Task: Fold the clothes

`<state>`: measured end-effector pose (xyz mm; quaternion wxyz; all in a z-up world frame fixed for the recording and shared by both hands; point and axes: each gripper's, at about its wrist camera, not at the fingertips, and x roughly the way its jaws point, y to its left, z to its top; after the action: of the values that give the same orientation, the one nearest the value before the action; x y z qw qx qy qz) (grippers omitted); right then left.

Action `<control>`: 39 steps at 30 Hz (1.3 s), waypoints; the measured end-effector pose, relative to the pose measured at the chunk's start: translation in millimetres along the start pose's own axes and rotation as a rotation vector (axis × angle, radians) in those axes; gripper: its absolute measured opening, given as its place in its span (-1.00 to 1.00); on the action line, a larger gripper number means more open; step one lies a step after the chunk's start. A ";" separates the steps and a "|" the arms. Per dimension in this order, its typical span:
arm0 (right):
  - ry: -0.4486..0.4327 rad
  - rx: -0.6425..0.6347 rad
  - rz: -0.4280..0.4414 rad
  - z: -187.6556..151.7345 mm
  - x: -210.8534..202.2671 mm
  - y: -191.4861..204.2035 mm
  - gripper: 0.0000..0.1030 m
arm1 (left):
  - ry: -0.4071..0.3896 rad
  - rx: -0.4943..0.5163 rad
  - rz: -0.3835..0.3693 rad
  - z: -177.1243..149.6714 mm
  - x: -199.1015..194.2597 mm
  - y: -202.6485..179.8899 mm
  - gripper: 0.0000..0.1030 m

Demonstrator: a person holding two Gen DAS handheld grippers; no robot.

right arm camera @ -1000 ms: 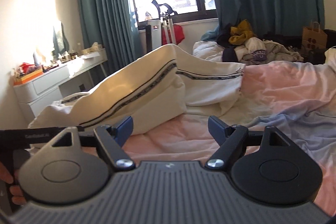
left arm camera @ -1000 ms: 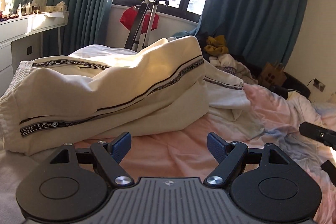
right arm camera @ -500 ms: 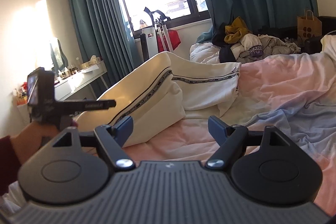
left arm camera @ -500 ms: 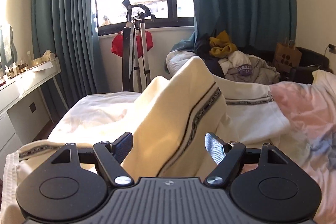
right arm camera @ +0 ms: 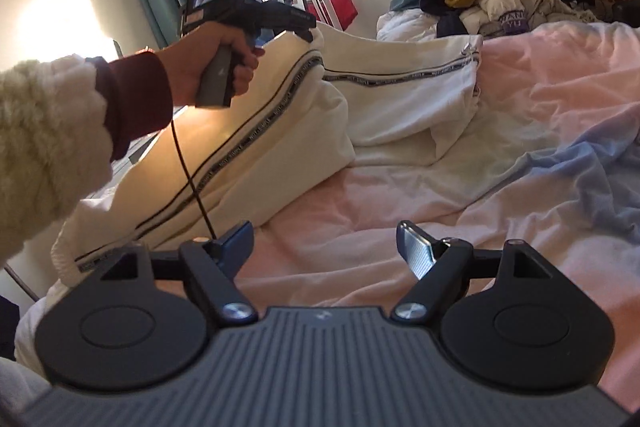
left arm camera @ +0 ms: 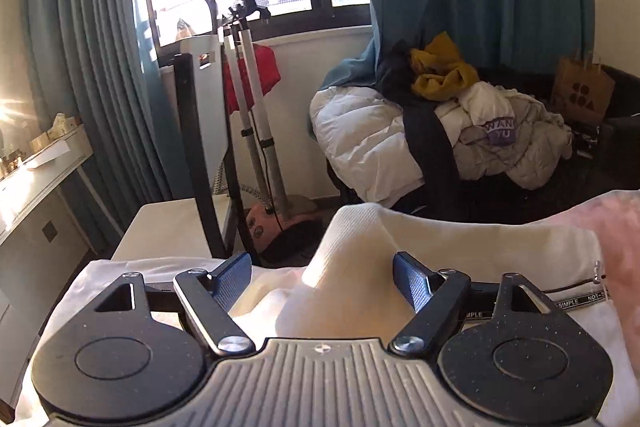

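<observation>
Cream trousers [right arm camera: 280,131] with a black lettered side stripe lie bunched across the bed, one leg running right. A raised fold of them [left arm camera: 360,239] peaks between the blue pads of my left gripper [left arm camera: 322,279]. Its jaws stand wide and the pads do not visibly press the cloth. In the right wrist view a hand holds that left gripper [right arm camera: 306,29] at the top of the fold. My right gripper [right arm camera: 324,247] is open over the pink sheet, nothing between its fingers, just right of the trousers' waistband end.
The pink and blue bedsheet [right arm camera: 520,187] is rumpled. Beyond the bed's far edge stand a garment steamer pole [left arm camera: 248,107], a chair heaped with clothes [left arm camera: 460,115] and a paper bag [left arm camera: 580,91]. A white dresser [left arm camera: 36,163] runs along the left wall.
My left gripper has swept across the trousers to the raised fold near the bed's far edge. The right gripper has sunk a little toward the sheet, and the left hand now shows in its view.
</observation>
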<state>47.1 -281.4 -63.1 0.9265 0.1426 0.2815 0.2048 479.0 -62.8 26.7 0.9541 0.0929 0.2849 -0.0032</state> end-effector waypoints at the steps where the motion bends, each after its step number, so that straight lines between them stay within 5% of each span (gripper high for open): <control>1: 0.012 0.008 -0.015 -0.7 6.5 -5.6 0.55 | 0.020 0.016 -0.018 1.6 8.5 -5.6 0.45; 3: 0.030 0.041 -0.034 -1.5 17.9 -18.2 0.55 | 0.061 0.057 -0.054 -1.3 20.1 -18.3 0.11; 6: 0.030 0.108 -0.023 -0.7 26.8 -33.1 0.55 | 0.084 0.102 -0.087 -8.5 22.9 -33.3 -0.66; 8: 0.020 0.109 -0.034 1.5 28.1 -36.0 0.55 | 0.070 0.112 -0.092 -13.8 13.7 -39.6 -0.83; 11: -0.001 0.110 -0.048 3.9 24.4 -38.5 0.55 | 0.041 0.128 -0.119 -17.7 -18.2 -44.5 -0.87; 18: -0.092 0.116 -0.062 13.1 -3.2 -35.6 0.55 | -0.050 0.259 -0.211 -50.0 -170.3 -46.5 -0.88; 21: -0.163 0.152 -0.076 15.2 -20.4 -33.8 0.56 | -0.061 0.314 -0.278 -88.0 -233.4 -53.4 -0.88; 26: -0.242 0.264 -0.066 20.3 -51.7 -42.0 0.56 | -0.012 0.271 -0.390 -173.9 -309.8 -60.5 -0.87; 30: -0.270 0.395 -0.016 15.9 -81.6 -49.7 0.59 | 0.044 0.164 -0.425 -246.2 -334.4 -54.6 -0.86; 34: -0.235 0.561 0.064 2.8 -99.9 -60.8 0.59 | 0.055 -0.047 -0.428 -291.5 -331.2 -31.1 -0.86; 39: -0.220 0.706 -0.041 -1.3 -111.8 -89.0 0.59 | 0.040 -0.147 -0.451 -306.8 -328.8 -8.2 -0.86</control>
<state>-11.7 -410.6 -46.1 0.8488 0.4690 0.2365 0.0598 36.5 -31.3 -47.6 0.9275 -0.0426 0.3169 -0.1936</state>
